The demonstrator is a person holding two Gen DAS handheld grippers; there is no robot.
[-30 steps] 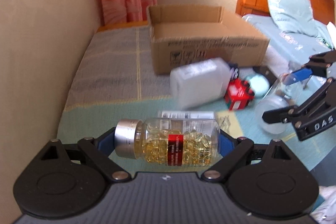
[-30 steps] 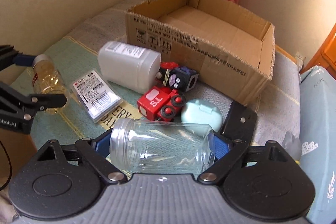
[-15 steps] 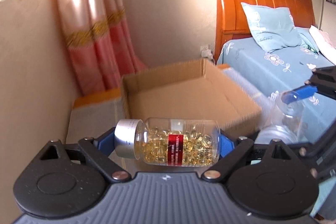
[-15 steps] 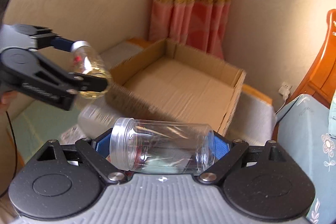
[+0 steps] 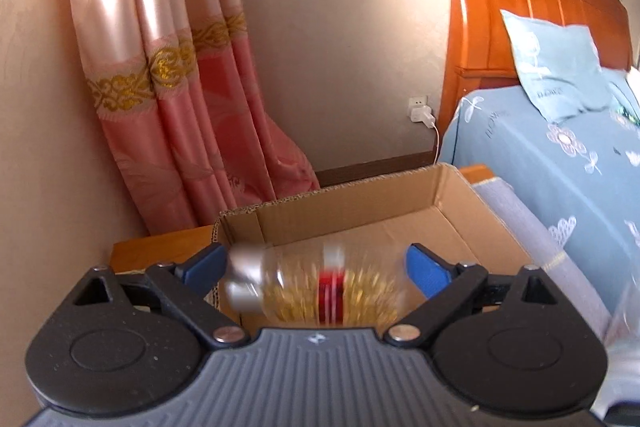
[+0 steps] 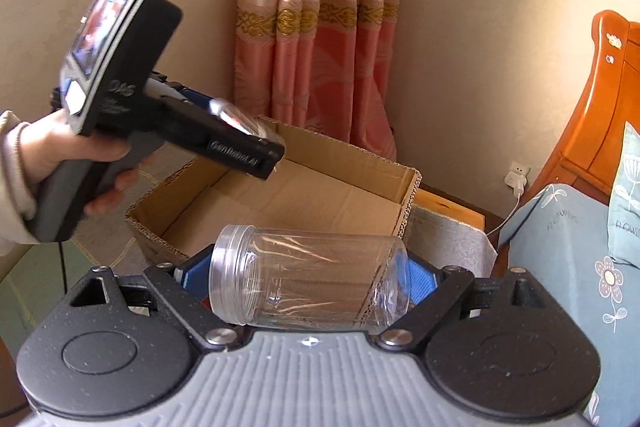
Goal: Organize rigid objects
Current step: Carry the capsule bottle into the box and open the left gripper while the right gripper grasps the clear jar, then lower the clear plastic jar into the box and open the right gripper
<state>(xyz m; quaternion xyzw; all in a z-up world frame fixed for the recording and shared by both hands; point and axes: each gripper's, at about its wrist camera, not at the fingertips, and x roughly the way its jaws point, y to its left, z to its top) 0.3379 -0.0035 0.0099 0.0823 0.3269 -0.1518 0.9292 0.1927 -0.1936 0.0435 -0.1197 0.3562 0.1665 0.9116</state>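
Observation:
My left gripper (image 5: 316, 269) is open above the near left corner of the cardboard box (image 5: 400, 227). The capsule bottle (image 5: 316, 293) with silver cap and red label lies blurred between the blue pads, with gaps at both ends. My right gripper (image 6: 308, 281) is shut on the empty clear plastic jar (image 6: 308, 287), held sideways above the box's near edge (image 6: 280, 195). The left gripper also shows in the right wrist view (image 6: 256, 147), over the box's left side.
A pink curtain (image 5: 168, 75) hangs behind the box. A wooden headboard (image 5: 520, 7) and a bed with blue sheet (image 5: 560, 167) and pillow stand to the right. A wall plug (image 5: 420, 113) sits by the bed. Beige wall on the left.
Both grippers rose from the cloth and moved over the box. The left jaws have opened and the capsule bottle is blurred, dropping from between them. The right gripper still holds the jar.

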